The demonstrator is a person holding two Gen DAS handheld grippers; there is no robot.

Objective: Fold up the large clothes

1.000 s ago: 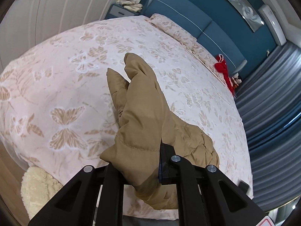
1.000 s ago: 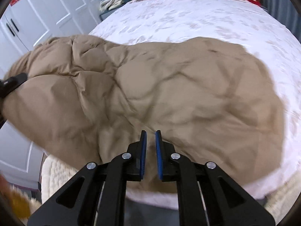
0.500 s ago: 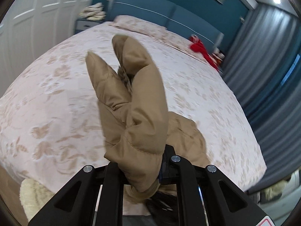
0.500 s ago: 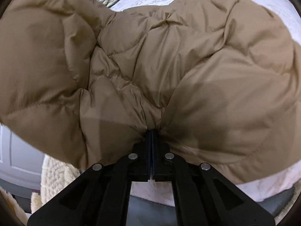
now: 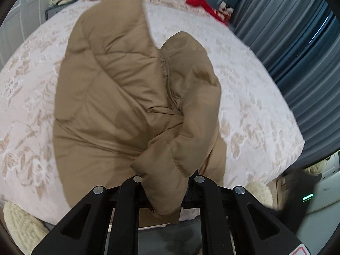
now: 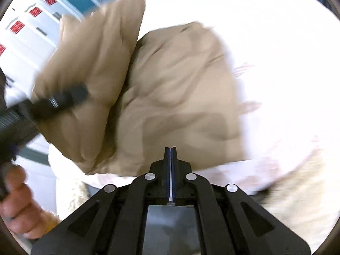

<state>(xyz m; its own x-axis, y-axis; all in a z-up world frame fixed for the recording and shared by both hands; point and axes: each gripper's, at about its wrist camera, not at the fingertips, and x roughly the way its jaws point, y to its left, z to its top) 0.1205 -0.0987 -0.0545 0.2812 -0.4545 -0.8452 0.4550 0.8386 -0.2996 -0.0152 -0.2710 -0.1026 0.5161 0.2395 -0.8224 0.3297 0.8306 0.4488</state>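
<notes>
A tan quilted puffer jacket (image 5: pixel 119 89) hangs and spreads over the near part of a bed with a pale butterfly-print cover (image 5: pixel 244 89). My left gripper (image 5: pixel 167 182) is shut on a thick fold of the jacket's edge, which bulges out between the jaws. In the right wrist view the jacket (image 6: pixel 176 97) is motion-blurred; my right gripper (image 6: pixel 170 155) is shut with its pads together and nothing visibly between them, just in front of the jacket's near edge. The left gripper (image 6: pixel 70 97) shows at the left there, gripping the lifted part.
A red item (image 5: pixel 199 2) lies at the bed's far end by the teal headboard. Blue-grey curtains (image 5: pixel 301 48) stand to the right, white wardrobe doors (image 6: pixel 27 34) to the left. A cream fluffy rug (image 5: pixel 23 223) lies below the bed's near edge.
My right gripper let go of the jacket and pulled back, shut and empty. My left gripper carried its fold rightward and the jacket spread wider over the bed.
</notes>
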